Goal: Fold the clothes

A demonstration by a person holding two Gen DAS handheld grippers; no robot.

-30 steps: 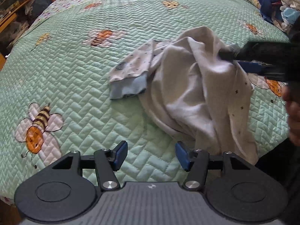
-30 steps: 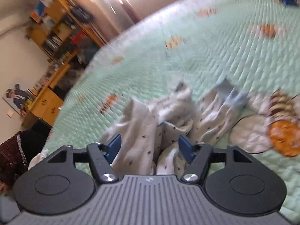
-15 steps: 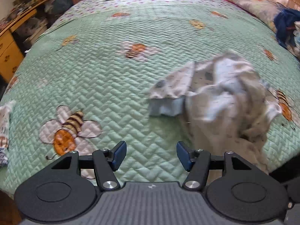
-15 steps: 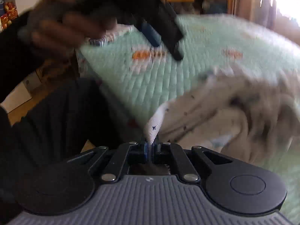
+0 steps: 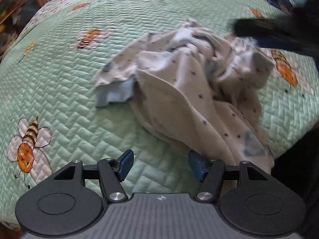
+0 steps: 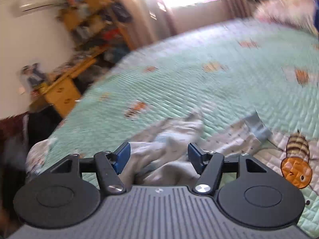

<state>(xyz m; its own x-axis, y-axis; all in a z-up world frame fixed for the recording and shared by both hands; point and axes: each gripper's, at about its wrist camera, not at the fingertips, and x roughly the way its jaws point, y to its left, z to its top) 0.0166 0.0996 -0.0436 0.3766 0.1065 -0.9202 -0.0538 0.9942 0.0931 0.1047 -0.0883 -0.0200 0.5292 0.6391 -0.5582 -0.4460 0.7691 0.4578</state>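
**Crumpled pajama piece waits on the bee quilt**

Now I look down through my left camera and see the little garment lying in a heap on the bed. It sits in the middle and right of the frame, on the green quilt with the bees. It is pale with tiny dark dots. One blue cuff sticks out on its left side, flat on the quilt. The rest is bunched up, so I think no fold has been made yet.

My left tongs are at the bottom of the frame. They stand apart and hold nothing. Only quilt shows between them, and the cloth's near edge lies just beside the right finger. I keep them low and wide so they are ready to pinch that edge.

My right tongs are opening. In the right camera, cloth lies under and between the fingers, but the blue pads do not press on it. This picture is blurry. From the left camera, the right tongs show as a dark shape at the upper right, over the far side of the heap.

I think the next job is to spread the garment flat. Soft cloth slips and bunches, so each side needs a good pinch.
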